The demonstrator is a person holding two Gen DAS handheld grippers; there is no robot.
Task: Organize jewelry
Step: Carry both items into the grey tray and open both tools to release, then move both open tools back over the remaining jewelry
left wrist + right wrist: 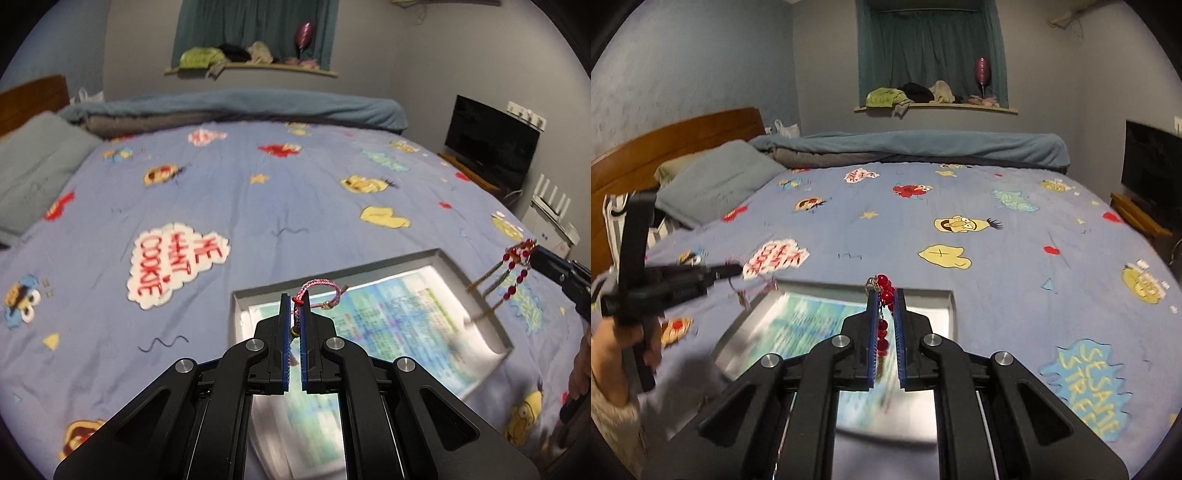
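Observation:
My left gripper [294, 301] is shut on a pink braided cord bracelet [320, 290], held above the near left corner of a grey metal tray [469, 277] lined with a printed sheet. My right gripper [885, 293] is shut on a red bead ornament [885, 295] with gold tassels, also above the tray [945, 299]. In the left wrist view the right gripper [532, 251] shows at the right with the bead ornament [517, 273] dangling over the tray's right side. In the right wrist view the left gripper [738, 271] shows at the left, blurred.
The tray lies on a bed with a blue cartoon-print sheet [258, 206]. A grey pillow [716, 181] and wooden headboard [676, 144] are at the left, a folded blue blanket [240, 107] at the far edge, a TV [491, 144] at the right.

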